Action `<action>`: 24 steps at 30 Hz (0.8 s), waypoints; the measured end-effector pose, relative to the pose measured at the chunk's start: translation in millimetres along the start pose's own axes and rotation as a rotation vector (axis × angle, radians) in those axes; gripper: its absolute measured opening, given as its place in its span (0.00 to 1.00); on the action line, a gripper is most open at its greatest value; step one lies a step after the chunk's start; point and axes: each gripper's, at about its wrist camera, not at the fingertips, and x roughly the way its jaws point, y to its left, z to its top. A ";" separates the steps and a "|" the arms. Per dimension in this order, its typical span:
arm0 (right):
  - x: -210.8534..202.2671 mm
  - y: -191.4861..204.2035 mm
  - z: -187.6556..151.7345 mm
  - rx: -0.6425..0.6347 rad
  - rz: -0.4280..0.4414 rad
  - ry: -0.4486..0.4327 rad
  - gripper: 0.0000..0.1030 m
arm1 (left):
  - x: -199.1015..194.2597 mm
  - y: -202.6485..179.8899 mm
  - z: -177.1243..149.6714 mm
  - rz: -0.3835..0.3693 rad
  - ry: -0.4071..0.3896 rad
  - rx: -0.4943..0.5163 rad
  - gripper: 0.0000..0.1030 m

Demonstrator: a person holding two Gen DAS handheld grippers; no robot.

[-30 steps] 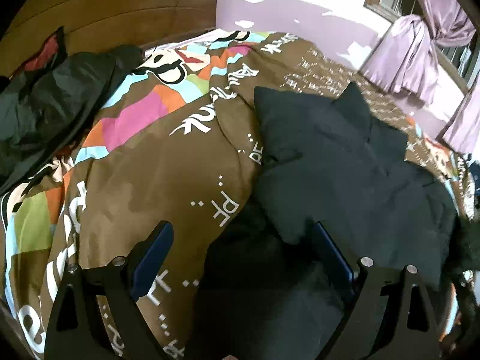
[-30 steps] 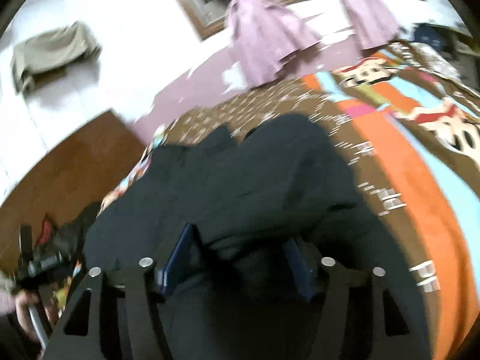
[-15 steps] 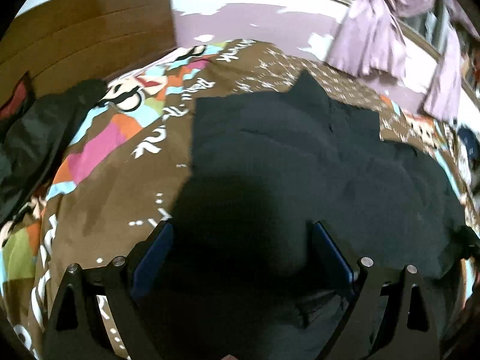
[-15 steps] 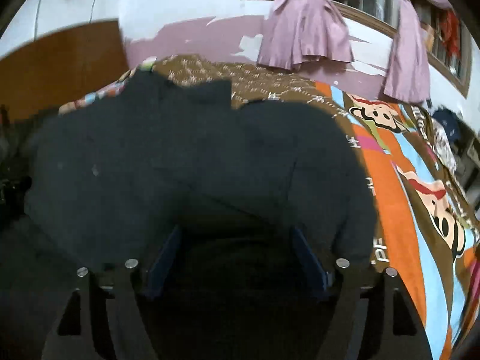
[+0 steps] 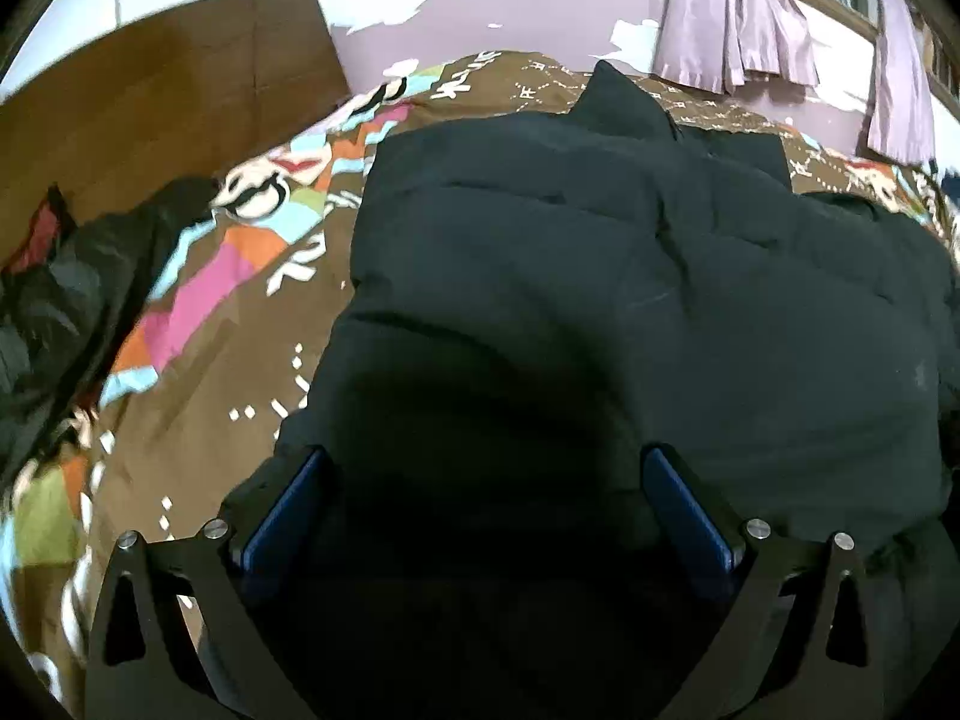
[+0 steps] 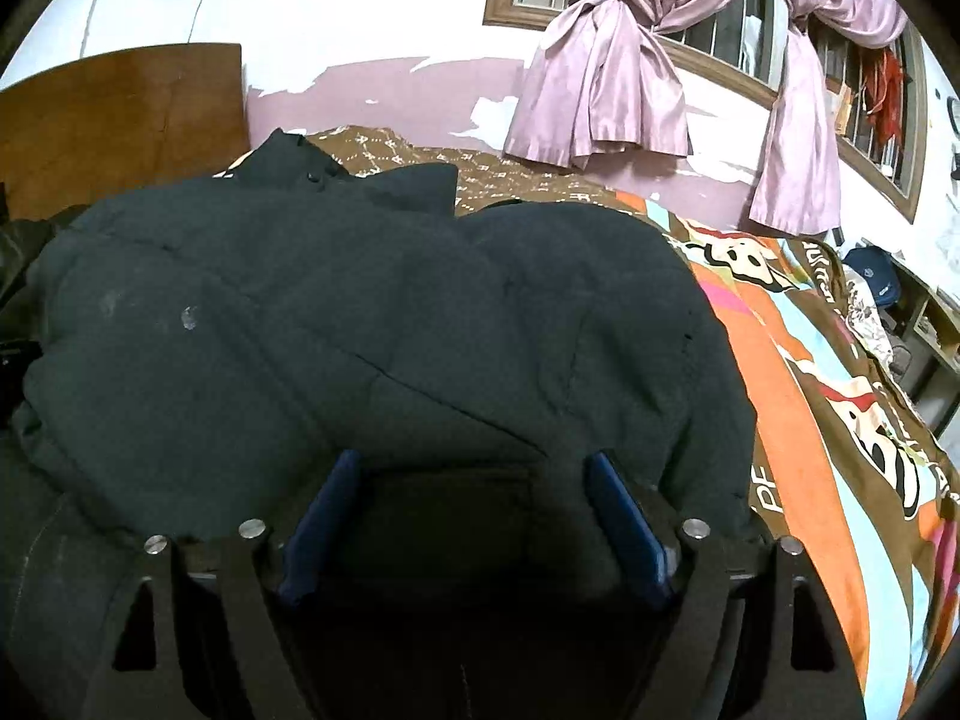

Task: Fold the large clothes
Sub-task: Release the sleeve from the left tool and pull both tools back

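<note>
The left tongs [image 5: 483, 480] stand wide apart, blue pads [image 5: 282, 516] on either side of a dark fold of the jacket [image 5: 600, 276]; the cloth bulges up between the fingers, but the pads do not press it, so the tongs are open over it rather than gripping. The right tongs [image 6: 474, 492] are likewise spread, their blue pads [image 6: 624, 522] flanking the near edge of the jacket [image 6: 360, 312], with shadowed cloth lying in the gap and no pinch to be seen.

The jacket is a large, puffy, black one, spread over the bed [image 5: 228, 312] and filling most of both views. Its collar points toward the far wall. A pale spot shows on it in the right view.

Under it lies a brown bedspread [image 6: 840, 408] with white lettering, colour blocks and cartoon figures. To the left, near the wooden headboard [image 5: 150, 90], sits another dark garment [image 5: 54, 312], apart from the jacket. Pink curtains [image 6: 600, 78], knotted, hang at a barred window [image 6: 720, 12] beyond the bed.
</note>
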 end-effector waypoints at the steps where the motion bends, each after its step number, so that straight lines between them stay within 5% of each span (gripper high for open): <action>1: 0.0 -4.1 2.5 0.013 0.013 0.008 0.81 | -0.5 3.8 0.3 -0.019 0.015 -0.021 0.99; 4: -9.3 -19.0 14.7 0.108 0.072 0.057 0.82 | -18.4 3.3 -0.5 -0.058 0.010 0.002 0.99; 7: -40.7 -29.7 35.3 0.160 0.139 0.031 0.82 | -47.8 -0.2 -2.2 -0.072 -0.091 0.029 0.99; 19: -176.6 -34.1 116.7 0.120 0.254 0.007 0.90 | -186.2 -20.5 34.8 -0.133 -0.209 0.023 0.99; 24: -234.3 -33.4 132.1 0.096 0.255 -0.030 0.93 | -238.2 -22.4 40.9 -0.134 -0.178 0.067 0.99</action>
